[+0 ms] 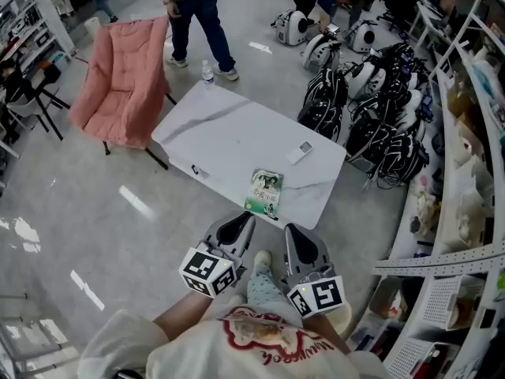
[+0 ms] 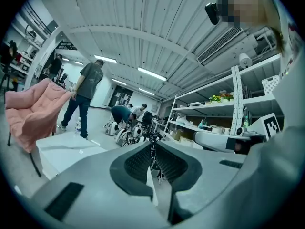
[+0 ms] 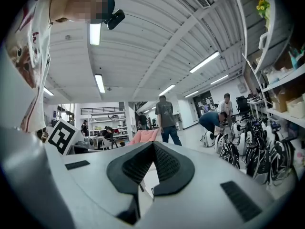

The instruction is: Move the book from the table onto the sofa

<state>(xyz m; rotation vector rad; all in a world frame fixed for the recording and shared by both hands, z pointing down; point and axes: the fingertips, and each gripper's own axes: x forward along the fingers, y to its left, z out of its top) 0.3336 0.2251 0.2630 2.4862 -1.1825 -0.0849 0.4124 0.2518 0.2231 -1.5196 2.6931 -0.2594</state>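
Observation:
A book with a green illustrated cover lies flat near the front edge of the white marble-look table. The pink padded sofa chair stands at the table's far left; it also shows in the left gripper view and, partly hidden, in the right gripper view. My left gripper and right gripper are held side by side just short of the table's front edge, below the book. Both are shut and hold nothing. In their own views the left gripper and right gripper point about level over the table.
A small white remote-like object and a small dark item lie on the table. A person stands behind the table beside a water bottle. Many black-and-white backpack devices crowd the floor right. Shelving runs along the right.

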